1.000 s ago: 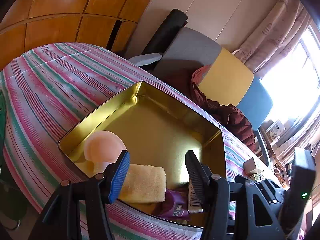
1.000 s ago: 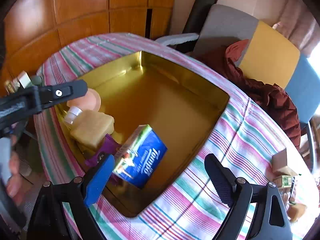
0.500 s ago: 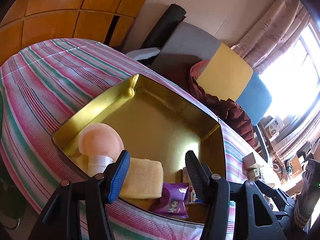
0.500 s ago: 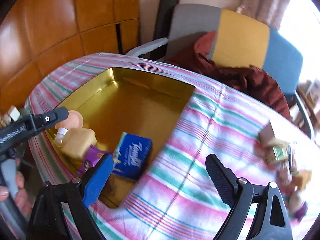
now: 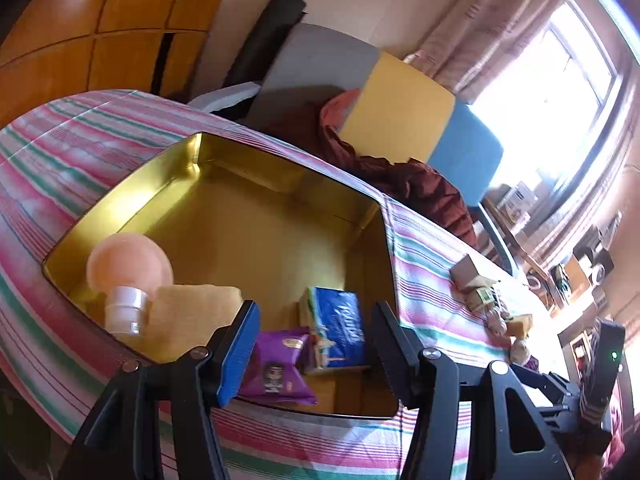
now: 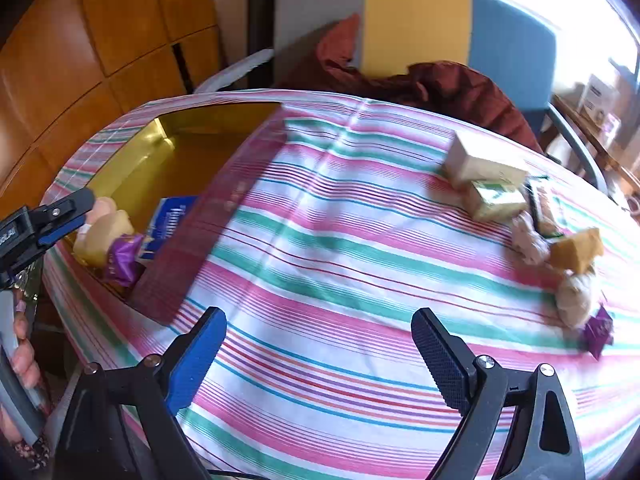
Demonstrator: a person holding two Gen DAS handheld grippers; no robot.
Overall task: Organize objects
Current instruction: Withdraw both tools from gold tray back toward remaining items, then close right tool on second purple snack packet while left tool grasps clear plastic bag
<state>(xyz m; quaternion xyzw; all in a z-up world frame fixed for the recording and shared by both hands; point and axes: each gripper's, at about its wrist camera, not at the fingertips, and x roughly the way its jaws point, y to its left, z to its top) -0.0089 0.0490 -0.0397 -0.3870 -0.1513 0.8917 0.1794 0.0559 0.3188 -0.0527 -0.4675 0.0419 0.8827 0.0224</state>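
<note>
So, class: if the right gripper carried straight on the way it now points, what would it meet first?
Probably the bare striped tablecloth. The right gripper is empty with open jaws, and nothing lies ahead between them. The small boxes sit off to one side, though depth is hard to judge.

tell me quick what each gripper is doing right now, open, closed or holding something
Left gripper: open, holding nothing, poised over the gold tin.
Right gripper: open wide, holding nothing, above the striped tablecloth.

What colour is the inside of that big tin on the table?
Shiny gold. The tin shows best in the left wrist view, its bare floor and walls gleaming yellow-gold.
</note>
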